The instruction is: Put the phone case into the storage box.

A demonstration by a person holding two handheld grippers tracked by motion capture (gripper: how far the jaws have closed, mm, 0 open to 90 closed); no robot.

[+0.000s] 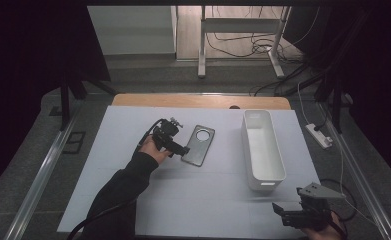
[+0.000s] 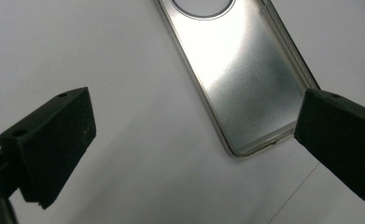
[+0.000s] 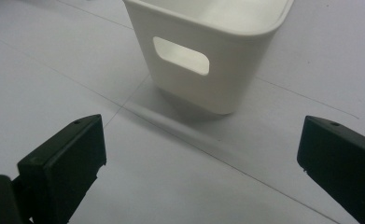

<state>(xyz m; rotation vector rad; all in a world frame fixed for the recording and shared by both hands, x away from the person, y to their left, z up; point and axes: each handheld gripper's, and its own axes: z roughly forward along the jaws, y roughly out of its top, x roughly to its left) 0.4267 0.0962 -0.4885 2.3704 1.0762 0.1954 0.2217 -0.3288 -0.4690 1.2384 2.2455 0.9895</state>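
A grey phone case [image 1: 199, 145] with a round camera hole lies flat on the white table top [image 1: 193, 200], left of a long white bin [image 1: 262, 148]. My left gripper [image 1: 182, 149] hovers at the case's near-left edge, open. In the left gripper view the case [image 2: 245, 79] lies between and beyond the two wide-apart jaws, and nothing is held. My right gripper [image 1: 282, 214] is at the table's near right, open, pointing toward the bin's near end. In the right gripper view the bin [image 3: 208, 51] with its handle slot stands ahead of the open jaws.
The bin looks empty. A wooden strip [image 1: 201, 101] borders the far edge of the table. A power strip [image 1: 319, 135] and cables lie on the floor to the right. A metal rail [image 1: 43, 170] runs along the left side.
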